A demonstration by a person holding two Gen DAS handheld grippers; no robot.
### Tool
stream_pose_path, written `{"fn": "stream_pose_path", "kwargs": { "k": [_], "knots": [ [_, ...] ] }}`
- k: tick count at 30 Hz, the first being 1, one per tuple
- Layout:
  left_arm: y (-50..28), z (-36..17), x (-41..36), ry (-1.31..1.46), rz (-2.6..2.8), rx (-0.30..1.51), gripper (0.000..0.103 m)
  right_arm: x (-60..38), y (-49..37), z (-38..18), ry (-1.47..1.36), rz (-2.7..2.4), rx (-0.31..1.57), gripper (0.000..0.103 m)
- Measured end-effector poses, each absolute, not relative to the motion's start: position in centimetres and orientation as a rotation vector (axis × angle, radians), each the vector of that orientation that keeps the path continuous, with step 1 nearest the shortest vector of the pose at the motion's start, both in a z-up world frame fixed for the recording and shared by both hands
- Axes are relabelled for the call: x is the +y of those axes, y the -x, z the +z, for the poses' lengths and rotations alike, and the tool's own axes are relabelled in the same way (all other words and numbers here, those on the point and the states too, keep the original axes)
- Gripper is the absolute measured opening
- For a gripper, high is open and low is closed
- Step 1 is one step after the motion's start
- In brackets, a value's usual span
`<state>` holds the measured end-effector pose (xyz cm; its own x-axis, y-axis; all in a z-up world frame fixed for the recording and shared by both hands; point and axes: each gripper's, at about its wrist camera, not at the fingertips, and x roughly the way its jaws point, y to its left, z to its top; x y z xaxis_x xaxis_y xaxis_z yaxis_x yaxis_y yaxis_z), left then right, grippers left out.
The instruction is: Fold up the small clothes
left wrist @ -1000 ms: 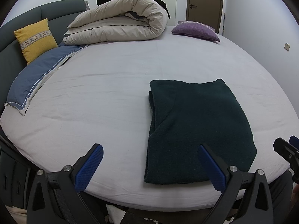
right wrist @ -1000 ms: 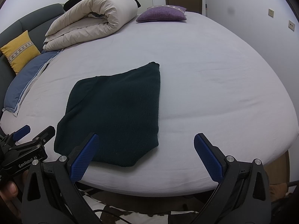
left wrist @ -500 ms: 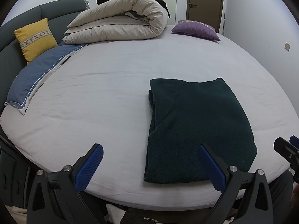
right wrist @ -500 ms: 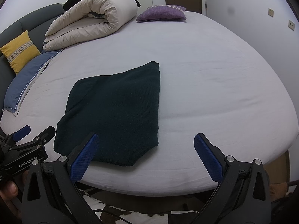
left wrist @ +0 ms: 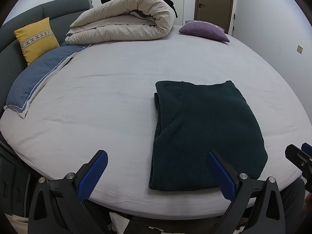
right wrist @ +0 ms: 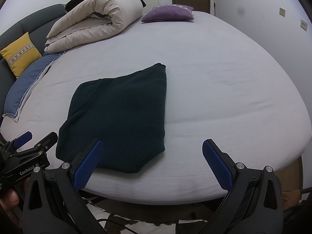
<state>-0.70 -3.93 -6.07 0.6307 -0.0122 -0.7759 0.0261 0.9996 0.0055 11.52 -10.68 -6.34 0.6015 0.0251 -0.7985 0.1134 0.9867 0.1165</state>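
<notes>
You are holding both grippers just off the near edge of the bed — the left gripper and the right gripper are each gaping wide, gripping nothing. The dark green garment is lying folded flat on the sheet near that edge — well apart from the rolled duvet, purple cushion and yellow cushion.

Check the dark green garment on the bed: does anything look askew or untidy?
Mostly neat. The dark green garment lies folded flat, but at its left edge an under layer peeks out slightly.
</notes>
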Motion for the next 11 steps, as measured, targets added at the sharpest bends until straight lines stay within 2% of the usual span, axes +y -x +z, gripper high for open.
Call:
{"fn": "stream_pose_path", "kwargs": {
  "k": [11],
  "knots": [
    [0.39, -5.87, -3.91, -0.036, -0.010, 0.874, 0.103, -10.80, -11.59, -6.39, -0.163, -0.051, 0.927, 0.103]
  ]
}}
